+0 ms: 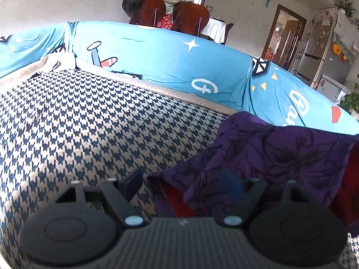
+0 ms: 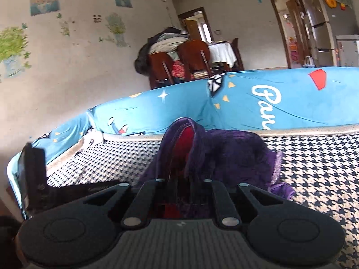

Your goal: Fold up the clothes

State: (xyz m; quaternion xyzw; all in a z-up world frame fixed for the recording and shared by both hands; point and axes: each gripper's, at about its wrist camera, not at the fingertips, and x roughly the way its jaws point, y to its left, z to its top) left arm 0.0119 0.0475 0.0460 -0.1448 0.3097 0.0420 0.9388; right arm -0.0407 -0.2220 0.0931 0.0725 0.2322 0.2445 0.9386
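A purple floral garment [image 1: 280, 157] with a red lining lies bunched on the houndstooth sofa seat [image 1: 89, 123]. In the left wrist view my left gripper [image 1: 181, 186] stands open. Its left finger [image 1: 132, 183] rests over the seat, and the garment's edge drapes across the right finger and partly hides it. In the right wrist view my right gripper [image 2: 179, 170] is shut on a fold of the purple garment [image 2: 235, 154]. The fold stands up from between the fingers and shows the red lining [image 2: 186, 139].
A blue cartoon-print cover [image 1: 168, 62] drapes the sofa back behind the seat. Wooden chairs [image 1: 190, 18] piled with clothes stand beyond it, with a fridge [image 1: 325, 44] at the right. A black object [image 2: 31, 170], perhaps my other gripper, sits at the left edge of the right wrist view.
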